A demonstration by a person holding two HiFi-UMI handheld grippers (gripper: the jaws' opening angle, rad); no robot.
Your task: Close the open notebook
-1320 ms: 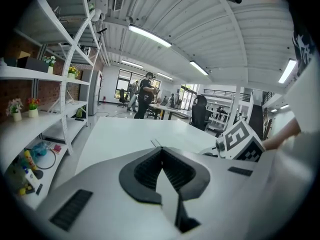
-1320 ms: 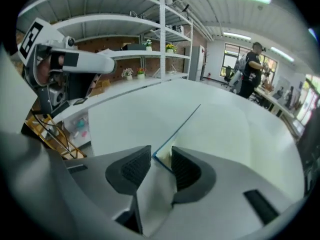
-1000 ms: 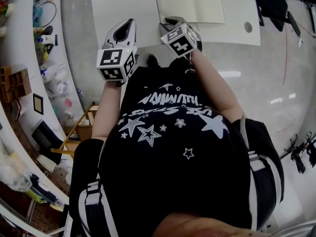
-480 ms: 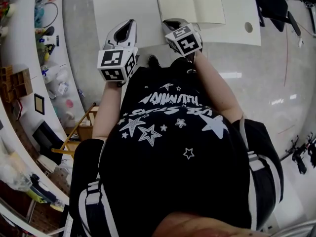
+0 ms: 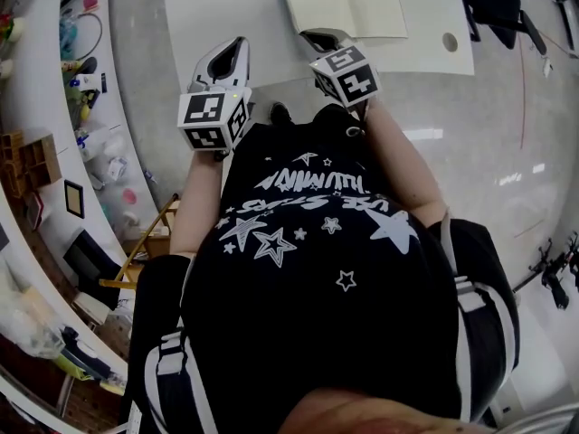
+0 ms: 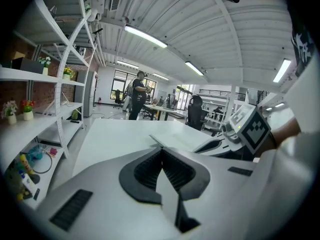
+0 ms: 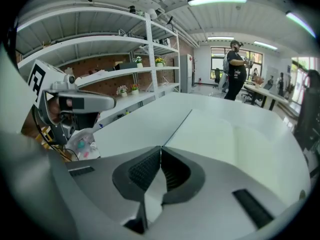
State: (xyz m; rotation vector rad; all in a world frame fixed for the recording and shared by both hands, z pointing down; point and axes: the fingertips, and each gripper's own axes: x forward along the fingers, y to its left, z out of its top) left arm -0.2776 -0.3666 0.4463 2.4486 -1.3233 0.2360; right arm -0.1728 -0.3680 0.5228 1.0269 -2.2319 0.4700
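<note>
Open cream-paged notebook (image 5: 348, 3) on white table (image 5: 217, 7): near left corner is pinched by right gripper (image 5: 321, 36), whose jaws have just been closing on it; left gripper (image 5: 235, 43) is held closed and empty; the leaf, judged gripped for lifting, is next to be swung over the spine.

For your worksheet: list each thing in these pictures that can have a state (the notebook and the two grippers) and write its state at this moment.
notebook: open, lying pages-up on the table, with its near left corner pinched.
right gripper: fingers have just closed and are shut on the notebook's corner.
left gripper: fingers together with nothing between them, held to the left of the notebook.
</note>
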